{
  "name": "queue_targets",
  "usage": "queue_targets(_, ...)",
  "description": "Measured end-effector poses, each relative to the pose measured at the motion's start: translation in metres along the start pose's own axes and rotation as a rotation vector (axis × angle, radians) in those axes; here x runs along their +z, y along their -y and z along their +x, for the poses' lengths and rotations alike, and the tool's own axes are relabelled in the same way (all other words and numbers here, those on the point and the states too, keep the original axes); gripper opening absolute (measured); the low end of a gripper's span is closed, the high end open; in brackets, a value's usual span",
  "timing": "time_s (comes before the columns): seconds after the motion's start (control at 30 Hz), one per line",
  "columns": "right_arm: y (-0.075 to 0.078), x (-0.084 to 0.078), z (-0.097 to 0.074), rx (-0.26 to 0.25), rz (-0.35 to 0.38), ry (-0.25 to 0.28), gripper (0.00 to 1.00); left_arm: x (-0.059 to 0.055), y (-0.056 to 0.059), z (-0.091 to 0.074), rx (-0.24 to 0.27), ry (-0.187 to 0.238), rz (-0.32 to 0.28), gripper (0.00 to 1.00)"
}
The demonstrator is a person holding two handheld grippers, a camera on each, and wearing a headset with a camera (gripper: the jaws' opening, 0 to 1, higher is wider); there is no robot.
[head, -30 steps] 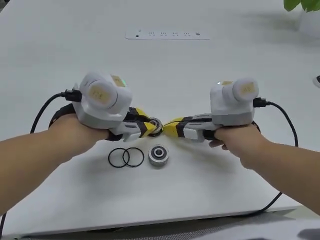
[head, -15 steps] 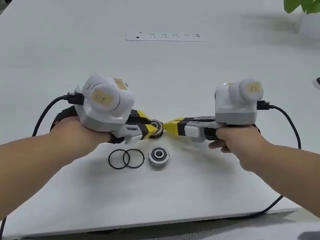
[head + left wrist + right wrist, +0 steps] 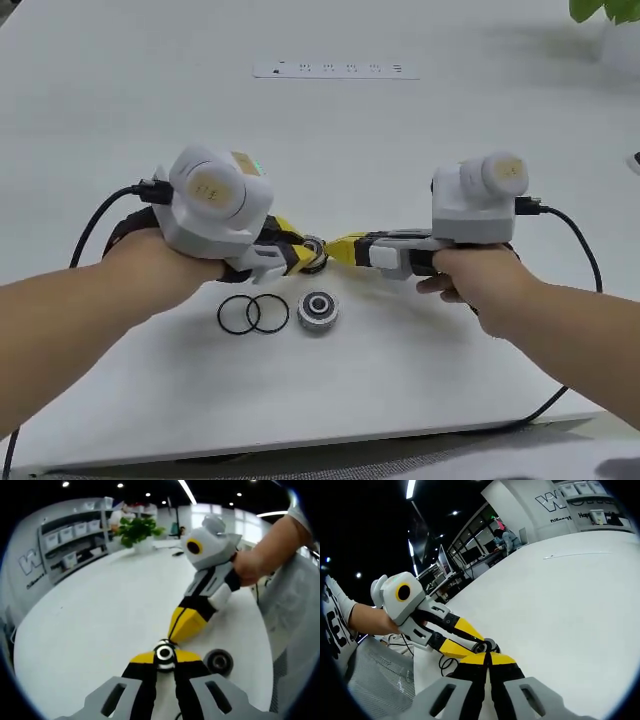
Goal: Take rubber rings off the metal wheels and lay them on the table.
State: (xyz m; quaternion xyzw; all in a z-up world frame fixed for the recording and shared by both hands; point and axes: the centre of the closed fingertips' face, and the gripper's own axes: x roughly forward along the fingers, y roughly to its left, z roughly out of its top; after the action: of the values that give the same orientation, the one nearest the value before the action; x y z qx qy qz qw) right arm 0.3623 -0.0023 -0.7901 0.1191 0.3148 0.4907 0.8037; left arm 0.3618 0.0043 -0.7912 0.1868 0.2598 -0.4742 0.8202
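1. Nearest the person, two rings (image 3: 253, 314) lay flat and overlapping on the tabletop (image 3: 430, 370), already off a wheel. A loose wheel (image 3: 317, 309) sat just beside them on the right. Anything dropped from above could have landed on this group and knocked it toward the near edge.
2. Just beyond, lifted off the tabletop, the left claw (image 3: 300, 257) was clamped on the held wheel (image 3: 315, 250). The left gripper view showed that wheel (image 3: 165, 653) caught at the very tips of the yellow jaws. With so little bite, a sideways tug looked likely to twist it free, and a round metal part would roll once it fell.
3. The right claw (image 3: 340, 250) met the held wheel from the opposite side, its jaws drawn together and its tips touching the rim. Whether they had caught a ring could not be told. Had they nipped metal instead of rubber, the pull would have slipped off or dragged the wheel out of the left claw. Had they caught rubber, a stretched ring could have snapped loose and flown off instead of being laid down.
4. A cable (image 3: 572, 240) trailed from the right claw over the near edge, and a hard pull could have snagged it.
5. Far across the bare tabletop lay a power strip (image 3: 335, 70), well apart from the work and too distant to stop a runaway wheel.
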Motion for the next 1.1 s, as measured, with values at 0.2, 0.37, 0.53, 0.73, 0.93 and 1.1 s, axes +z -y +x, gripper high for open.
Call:
queue_targets(0.2, -0.003, 0.001, 0.001, 0.01, 0.0, 0.001, 0.0, 0.0, 0.0, 0.0, 0.005, -0.003, 0.002, 0.12)
queue_targets(0.37, -0.004, 0.002, 0.002, 0.014, -0.003, 0.001, 0.0, 0.0, 0.0, 0.0, 0.008, -0.004, 0.001, 0.12)
queue_targets(0.53, -0.006, 0.002, 0.003, 0.021, -0.004, 0.002, 0.0, 0.0, -0.001, 0.0, 0.009, -0.004, 0.002, 0.12)
queue_targets(0.73, -0.009, 0.002, 0.004, 0.032, -0.004, 0.004, 0.0, 0.0, 0.0, 0.0, 0.007, -0.004, 0.005, 0.12)
queue_targets(0.93, -0.013, 0.003, 0.005, 0.051, 0.001, 0.01, 0.0, 0.0, 0.001, 0.001, 0.003, -0.003, 0.009, 0.12)
queue_targets(1.1, -0.015, 0.005, 0.004, 0.073, 0.009, 0.016, 0.0, 0.0, 0.001, 0.001, 0.003, 0.001, 0.006, 0.12)
